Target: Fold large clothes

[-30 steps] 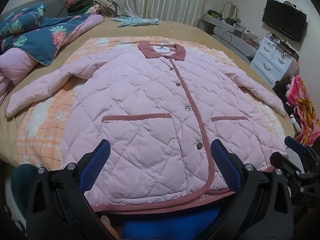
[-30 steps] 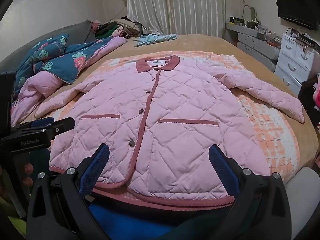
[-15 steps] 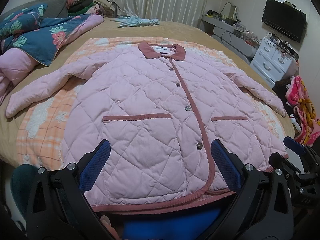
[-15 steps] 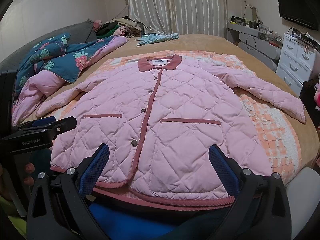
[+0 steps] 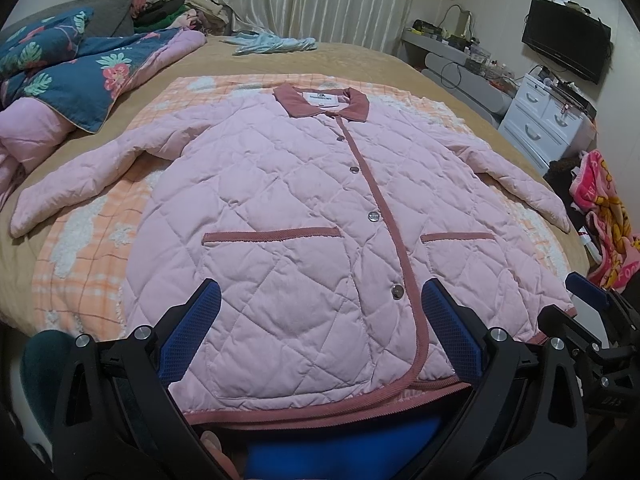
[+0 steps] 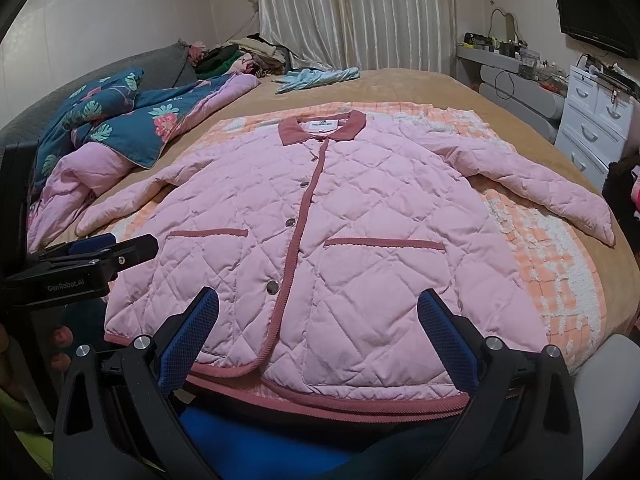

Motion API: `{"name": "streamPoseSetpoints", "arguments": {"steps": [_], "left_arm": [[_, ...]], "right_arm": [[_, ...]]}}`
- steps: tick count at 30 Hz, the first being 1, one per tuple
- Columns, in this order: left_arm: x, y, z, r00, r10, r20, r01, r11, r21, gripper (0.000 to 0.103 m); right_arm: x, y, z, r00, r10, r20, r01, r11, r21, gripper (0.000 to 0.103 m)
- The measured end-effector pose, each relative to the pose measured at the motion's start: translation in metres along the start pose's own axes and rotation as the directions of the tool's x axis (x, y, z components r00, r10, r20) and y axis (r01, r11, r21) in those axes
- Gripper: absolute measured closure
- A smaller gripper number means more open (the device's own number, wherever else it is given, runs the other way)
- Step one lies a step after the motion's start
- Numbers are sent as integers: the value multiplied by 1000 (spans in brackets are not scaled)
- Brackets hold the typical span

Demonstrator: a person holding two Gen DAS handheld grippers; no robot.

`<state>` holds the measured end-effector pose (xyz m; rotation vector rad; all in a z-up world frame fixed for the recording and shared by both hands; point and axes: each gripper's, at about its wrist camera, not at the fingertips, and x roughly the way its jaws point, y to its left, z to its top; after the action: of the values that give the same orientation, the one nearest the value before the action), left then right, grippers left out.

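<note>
A pink quilted jacket [image 5: 288, 208] [image 6: 360, 216] with a dusty-rose collar, trim and snap buttons lies flat and buttoned on the bed, both sleeves spread outward. My left gripper [image 5: 320, 308] hovers open above the hem, left of the button line. My right gripper [image 6: 318, 312] is open over the hem too, on the right front panel. Neither holds anything. The right gripper shows at the right edge of the left wrist view, and the left gripper at the left edge of the right wrist view.
An orange checked blanket [image 5: 84, 256] lies under the jacket on a tan bedspread [image 6: 416, 88]. A floral blue quilt [image 5: 80, 76] is piled at the left, a light blue cloth [image 5: 272, 44] at the head. White drawers [image 5: 544, 120] stand right of the bed.
Both grippers stay open. The right wrist view has shifted a little, so the jacket sits slightly further right in it; the jacket itself has not moved.
</note>
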<state>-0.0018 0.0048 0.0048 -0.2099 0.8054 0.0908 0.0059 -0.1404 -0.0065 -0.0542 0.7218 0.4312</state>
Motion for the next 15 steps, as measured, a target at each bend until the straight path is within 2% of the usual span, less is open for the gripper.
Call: {"name": "streamPoseSetpoints", "arguments": {"steps": [15], "left_arm": [[-2,-2,4,1000,-2,19,2,1000,-1,9]], "right_arm": [[-2,-1,4,1000,2,6,-2,1000,14,4]]}}
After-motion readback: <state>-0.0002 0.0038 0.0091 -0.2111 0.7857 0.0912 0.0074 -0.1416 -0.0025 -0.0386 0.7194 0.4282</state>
